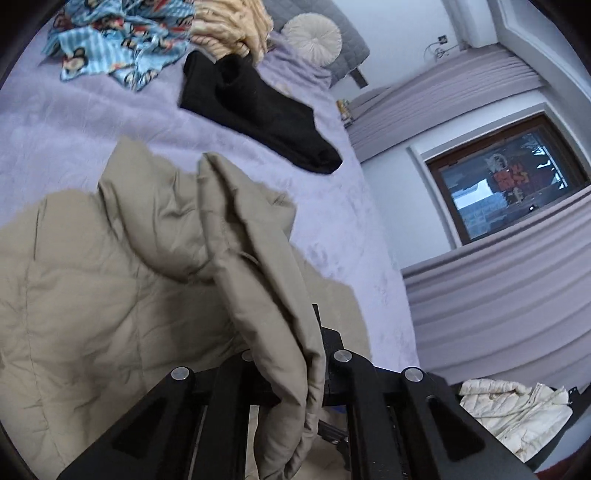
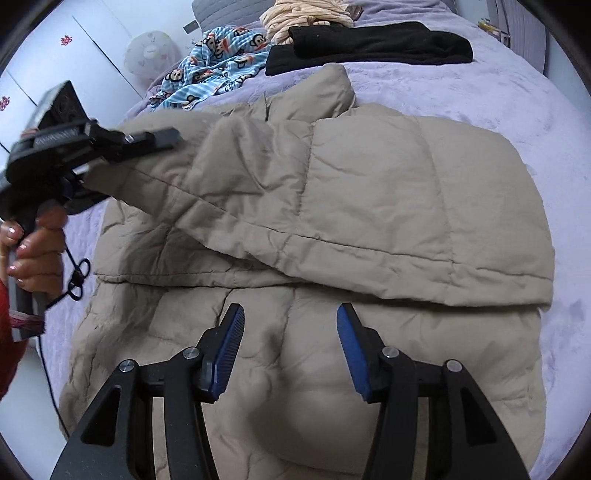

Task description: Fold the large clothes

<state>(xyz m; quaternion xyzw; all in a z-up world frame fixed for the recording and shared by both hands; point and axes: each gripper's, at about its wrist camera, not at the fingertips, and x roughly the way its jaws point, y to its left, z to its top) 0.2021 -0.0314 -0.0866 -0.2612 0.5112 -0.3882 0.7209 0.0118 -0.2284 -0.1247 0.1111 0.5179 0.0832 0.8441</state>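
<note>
We see a beige quilted jacket (image 2: 332,206) spread over most of the lilac bed (image 2: 517,110), filling the centre and lower part of the right wrist frame, its collar toward the top and one sleeve (image 2: 207,177) drawn across toward the left edge. At the left of that frame our left hand-held gripper (image 2: 162,136) is clamped on the end of that sleeve, its fingers together on the cloth, with a hand (image 2: 35,247) wrapped round its grip and a red sleeve (image 2: 7,325) at the frame's edge. In the left wrist view the same sleeve (image 1: 258,280) runs from the centre down into the left hand-held gripper (image 1: 314,369) at the bottom, the fabric hiding the pads. Our right hand-held gripper (image 2: 290,350) sits at the bottom centre of its own view, its blue pads (image 2: 229,354) apart above the jacket's lower body with no fold pinched between them. At the top of the frame lie a black garment (image 2: 369,46), a blue cartoon-print cloth (image 2: 214,66) and a cream knit (image 2: 306,14). A white jacket (image 1: 517,413) lies at the lower right of the left wrist view.
</note>
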